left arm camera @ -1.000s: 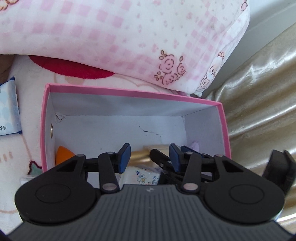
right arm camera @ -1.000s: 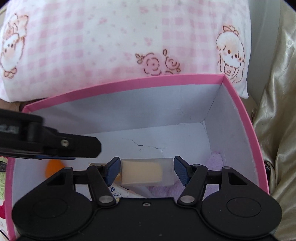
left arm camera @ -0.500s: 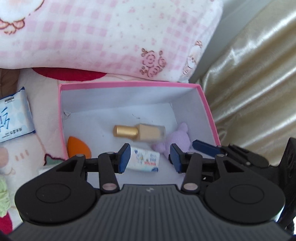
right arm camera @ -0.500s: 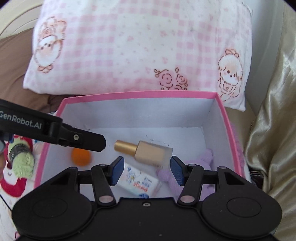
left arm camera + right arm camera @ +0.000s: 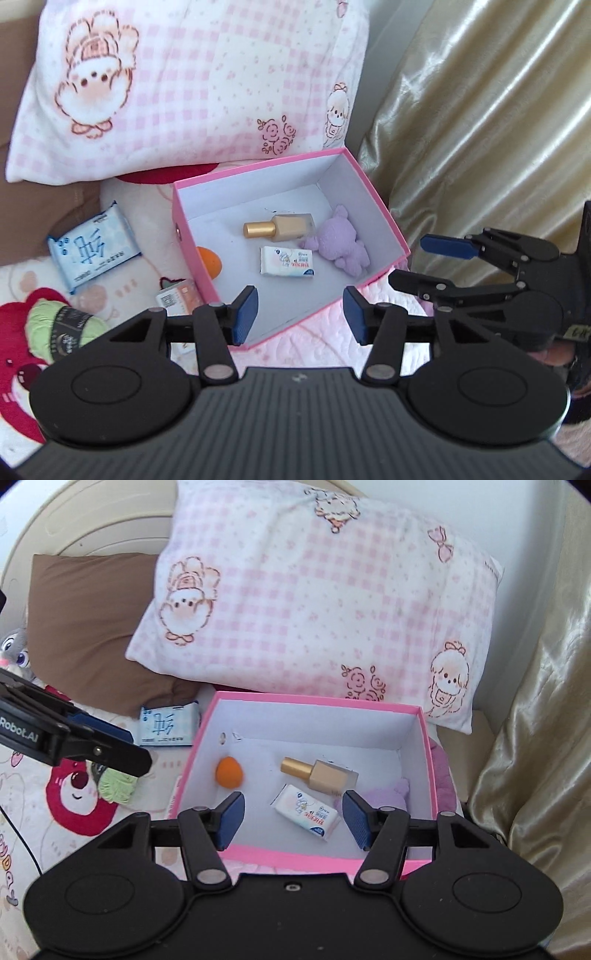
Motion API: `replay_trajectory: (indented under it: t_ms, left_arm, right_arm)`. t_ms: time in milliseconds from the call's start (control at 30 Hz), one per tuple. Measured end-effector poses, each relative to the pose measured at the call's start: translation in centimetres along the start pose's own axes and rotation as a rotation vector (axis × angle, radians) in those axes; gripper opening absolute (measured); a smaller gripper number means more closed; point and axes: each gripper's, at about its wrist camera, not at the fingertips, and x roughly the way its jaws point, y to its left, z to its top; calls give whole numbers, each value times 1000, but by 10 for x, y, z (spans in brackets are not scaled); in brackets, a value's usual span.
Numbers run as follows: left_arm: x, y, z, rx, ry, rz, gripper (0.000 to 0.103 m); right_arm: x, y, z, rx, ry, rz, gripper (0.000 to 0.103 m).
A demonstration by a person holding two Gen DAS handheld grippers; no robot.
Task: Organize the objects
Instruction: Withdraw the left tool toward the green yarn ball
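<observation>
Left wrist view: the left gripper [image 5: 300,314] is held above the near edge of a pink box [image 5: 384,225], with its jaws opening and nothing between the blue pads. The right gripper [image 5: 406,262] is seen at the right of this view, beside the box, also empty. Inside the box a gold-capped bottle [image 5: 282,228] is laid on its side near the far wall, a small white packet [image 5: 287,261] is laid in front of it, a purple toy bear [image 5: 341,243] is placed against the right wall, and an orange sponge [image 5: 209,259] is tucked against the left wall. Outside the box, on the quilt, a blue tissue pack [image 5: 92,247], a green ball of yarn [image 5: 62,325] and a small orange-and-white carton [image 5: 177,295] are found to the left. A pink checked pillow [image 5: 192,88] is propped behind the box, and a gold curtain [image 5: 480,129] is hung at the right.

From the right wrist view, the right gripper [image 5: 291,818] is held over the box [image 5: 317,860], its jaws opening with nothing gripped; the packet [image 5: 306,812] and bottle [image 5: 321,773] are seen beyond the pads, untouched. A brown pillow [image 5: 85,627] is seen at the left.
</observation>
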Motion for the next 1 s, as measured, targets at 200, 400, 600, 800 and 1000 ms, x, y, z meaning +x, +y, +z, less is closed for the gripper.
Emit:
replay_trajectory:
  t_ms: [200, 400, 600, 800, 1000]
  left_arm:
    - [-44, -1, -23, 45, -5, 10, 50]
    - [-79, 8, -53, 85, -23, 40, 55]
    - [-97, 41, -83, 66, -15, 87, 56]
    - [-100, 91, -105, -10, -9, 127, 56]
    - [-93, 140, -109, -62, -53, 161, 56]
  right_arm:
    - [-33, 30, -9, -56, -24, 4, 65]
    - [-54, 69, -22, -113, -45, 66, 73]
    - [-58, 121, -34, -201, -63, 159, 75]
    - [-34, 162, -38, -234, -47, 245, 78]
    - [6, 193, -40, -250, -25, 296, 78]
